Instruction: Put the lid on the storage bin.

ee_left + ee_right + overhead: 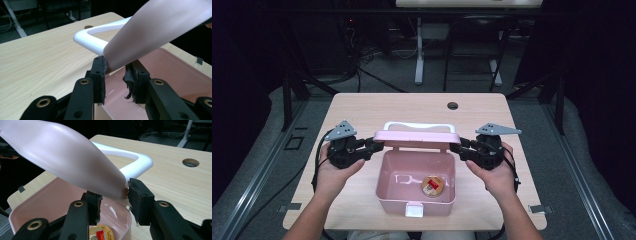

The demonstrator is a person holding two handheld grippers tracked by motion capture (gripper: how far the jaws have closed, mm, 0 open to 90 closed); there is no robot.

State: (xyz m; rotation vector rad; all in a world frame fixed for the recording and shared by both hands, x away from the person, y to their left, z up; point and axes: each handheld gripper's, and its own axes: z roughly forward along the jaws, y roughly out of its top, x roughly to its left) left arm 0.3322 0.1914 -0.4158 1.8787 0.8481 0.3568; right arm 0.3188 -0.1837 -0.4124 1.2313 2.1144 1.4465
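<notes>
Pink box (pixel 416 192), centre frame: lid (pixel 414 137) raised, left gripper (pixel 374 145) and right gripper (pixel 458 148) each clamped on a lid corner.

Both handheld black two-jaw grippers, left (pixel 374 145) and right (pixel 458 148), are showing matte black link arms with brass-coloured pivot bushings. Fingers (pixel 98 75) are wearing black foam pads, fraying at the edges. Each gripper is carrying a grey three-cornered plate (pixel 341 130) on top and trailing a black cable (pixel 316 165). Forearms are showing bare, no sleeves.
</notes>
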